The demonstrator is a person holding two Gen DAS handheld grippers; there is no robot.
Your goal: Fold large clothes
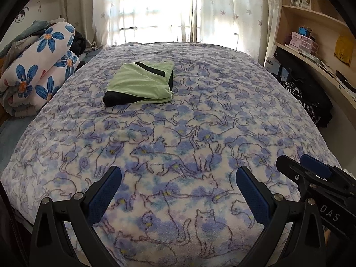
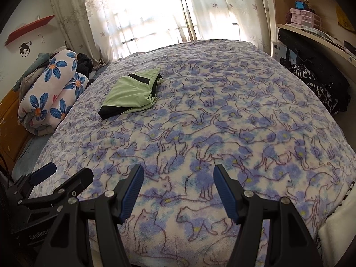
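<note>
A light green garment with black trim point(image 1: 142, 84) lies folded into a flat rectangle on the far left part of the bed; it also shows in the right wrist view point(image 2: 131, 93). My left gripper point(image 1: 178, 173) is open and empty, hovering over the near edge of the bed, far from the garment. My right gripper point(image 2: 178, 171) is open and empty too, over the near edge. The right gripper shows at the right of the left wrist view point(image 1: 311, 169), and the left gripper at the lower left of the right wrist view point(image 2: 62, 173).
The bed carries a purple cat-print blanket point(image 1: 222, 115). A rolled blue-flower quilt point(image 1: 37, 71) lies beside the bed at left. Curtains point(image 1: 155, 9) hang behind. A curved shelf desk point(image 1: 316, 51) and dark bags point(image 1: 304, 98) stand at right.
</note>
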